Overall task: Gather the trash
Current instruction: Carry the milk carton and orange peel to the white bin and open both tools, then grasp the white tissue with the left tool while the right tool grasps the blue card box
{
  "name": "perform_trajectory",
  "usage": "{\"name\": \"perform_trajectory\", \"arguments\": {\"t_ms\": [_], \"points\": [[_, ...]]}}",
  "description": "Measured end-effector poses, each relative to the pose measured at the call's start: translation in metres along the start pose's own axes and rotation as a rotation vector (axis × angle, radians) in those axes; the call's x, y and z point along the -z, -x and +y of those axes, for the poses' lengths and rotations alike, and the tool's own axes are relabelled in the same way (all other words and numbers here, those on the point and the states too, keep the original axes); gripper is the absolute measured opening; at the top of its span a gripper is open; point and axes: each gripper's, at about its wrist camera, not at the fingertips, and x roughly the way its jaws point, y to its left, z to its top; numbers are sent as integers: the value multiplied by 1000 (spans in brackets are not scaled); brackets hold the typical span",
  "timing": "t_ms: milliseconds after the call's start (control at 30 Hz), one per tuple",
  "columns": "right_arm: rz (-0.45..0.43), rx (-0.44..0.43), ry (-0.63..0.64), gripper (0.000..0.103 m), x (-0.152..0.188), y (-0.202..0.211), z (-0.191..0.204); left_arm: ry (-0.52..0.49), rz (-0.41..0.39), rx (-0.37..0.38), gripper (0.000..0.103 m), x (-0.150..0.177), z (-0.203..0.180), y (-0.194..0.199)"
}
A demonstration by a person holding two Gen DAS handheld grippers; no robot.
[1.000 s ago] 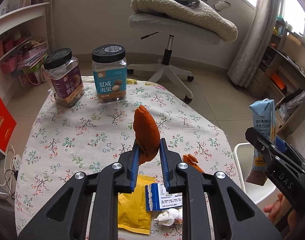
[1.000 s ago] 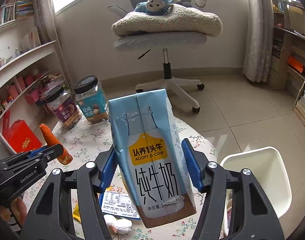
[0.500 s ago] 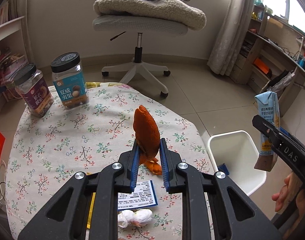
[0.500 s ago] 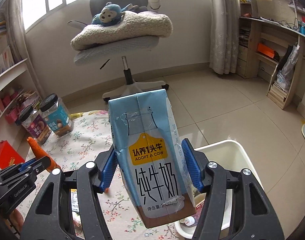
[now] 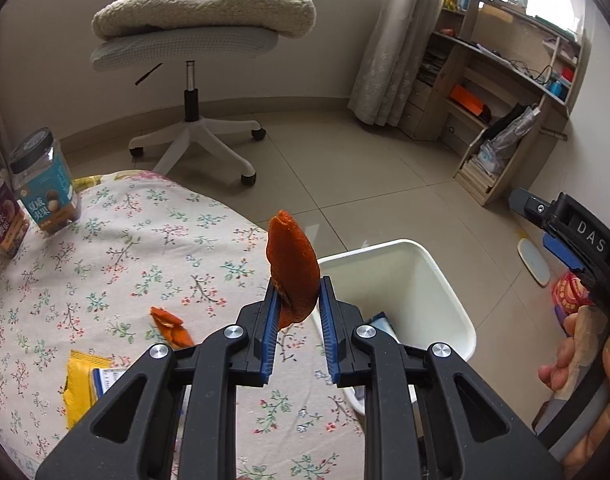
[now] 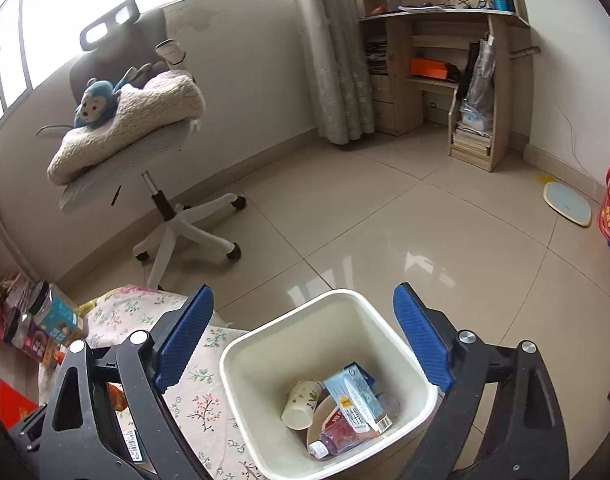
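Left gripper (image 5: 296, 306): clenching the orange peel (image 5: 292, 270) upright between its pads — carrying it past the table (image 5: 117, 264) edge toward the bin (image 5: 453, 300), probably to drop it in.
Right gripper (image 6: 303, 338): jaws opening with nothing between them, hanging over the bin — likely placed there so that what it lets go falls inside.
Carton (image 6: 355, 398): lying in the bin among a paper cup (image 6: 301, 404) and a small bottle (image 6: 337, 438).
Bin: standing on the floor just beside the table, within reach of both grippers.
Trash on table: one peel scrap (image 5: 169, 326), one yellow packet (image 5: 79, 386) — a label partly hidden.
Jars (image 5: 45, 184): two, far edge, apparently not trash.
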Motion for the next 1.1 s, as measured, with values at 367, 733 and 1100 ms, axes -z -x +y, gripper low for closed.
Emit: {"name": "perform_trajectory", "arguments": {"t_ms": [367, 733, 1100], "points": [[-36, 59, -122, 90, -14, 10, -54, -27, 87, 137, 55, -9, -75, -39], [-103, 142, 13, 96, -2, 26, -28, -52, 1, -24, 74, -8, -48, -12], [-60, 163, 293, 96, 55, 25, 53, 2, -62, -224, 87, 13, 27, 21]]}}
